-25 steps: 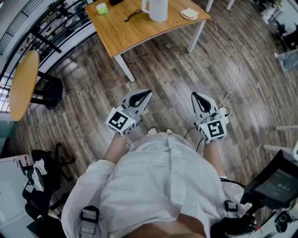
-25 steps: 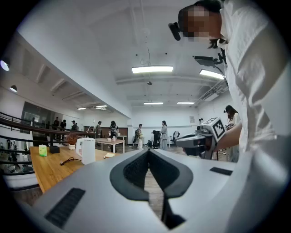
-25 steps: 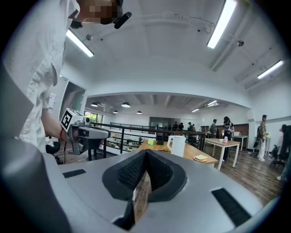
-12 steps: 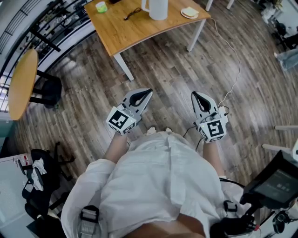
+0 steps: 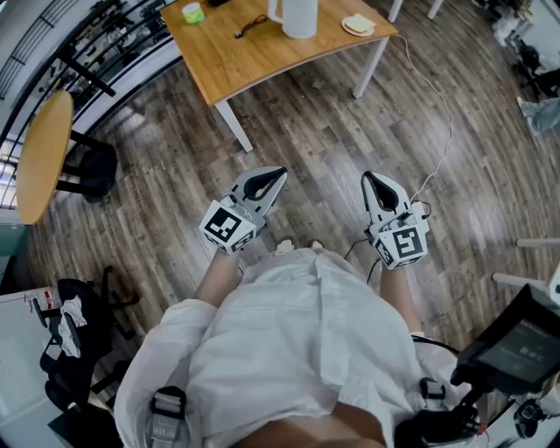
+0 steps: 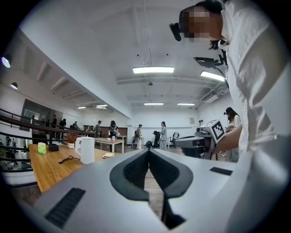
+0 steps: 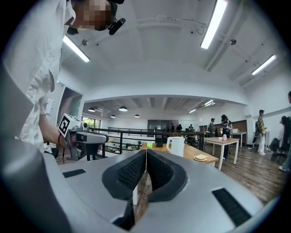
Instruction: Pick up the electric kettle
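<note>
A white electric kettle [image 5: 295,16] stands on a wooden table [image 5: 254,52] at the top of the head view, well ahead of both grippers. It also shows small in the left gripper view as the kettle [image 6: 86,149] and in the right gripper view as the kettle [image 7: 176,146]. My left gripper [image 5: 278,174] and right gripper [image 5: 367,178] hang side by side over the wood floor, in front of the person's body. Both are shut with nothing between the jaws.
On the table lie a green cup [image 5: 192,14], a black cable [image 5: 249,28] and a plate with food [image 5: 356,24]. A round table [image 5: 42,156] and a chair stand at left. A white cord [image 5: 437,114] runs across the floor. People stand far off.
</note>
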Tool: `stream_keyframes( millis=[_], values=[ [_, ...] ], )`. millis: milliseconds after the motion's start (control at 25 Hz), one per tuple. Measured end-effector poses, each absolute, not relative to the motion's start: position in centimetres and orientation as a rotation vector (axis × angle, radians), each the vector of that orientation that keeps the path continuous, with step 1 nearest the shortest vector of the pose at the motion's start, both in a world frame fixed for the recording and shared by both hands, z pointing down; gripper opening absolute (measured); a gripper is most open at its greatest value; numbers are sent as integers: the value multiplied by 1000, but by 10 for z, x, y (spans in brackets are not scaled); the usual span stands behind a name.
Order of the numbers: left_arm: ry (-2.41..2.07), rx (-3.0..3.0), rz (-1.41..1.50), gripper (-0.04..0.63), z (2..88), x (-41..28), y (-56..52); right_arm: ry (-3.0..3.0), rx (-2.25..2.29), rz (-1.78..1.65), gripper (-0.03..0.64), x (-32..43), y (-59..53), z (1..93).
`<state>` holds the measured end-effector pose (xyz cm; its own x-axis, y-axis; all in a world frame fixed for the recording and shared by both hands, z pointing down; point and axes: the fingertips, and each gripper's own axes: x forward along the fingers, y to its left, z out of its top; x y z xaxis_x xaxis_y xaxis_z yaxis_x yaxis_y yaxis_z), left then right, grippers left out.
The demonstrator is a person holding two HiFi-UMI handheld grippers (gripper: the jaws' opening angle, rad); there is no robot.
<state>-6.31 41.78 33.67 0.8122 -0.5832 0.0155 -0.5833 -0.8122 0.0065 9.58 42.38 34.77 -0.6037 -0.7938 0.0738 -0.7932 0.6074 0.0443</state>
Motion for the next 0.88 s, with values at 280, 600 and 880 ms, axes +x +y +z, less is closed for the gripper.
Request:
stream_keyframes(
  millis=[280,600,880],
  values=[
    [-973,2977,42,8,340,-56,410,-2729,1346,-10,12,106,418,353],
    [-986,2989,53,8,338,-29,399,-2738,1346,-10,12,133,405,353],
    [-994,2966,41,8,347,-7,395,-2728,1328,-16,12,154,392,362]
  ],
)
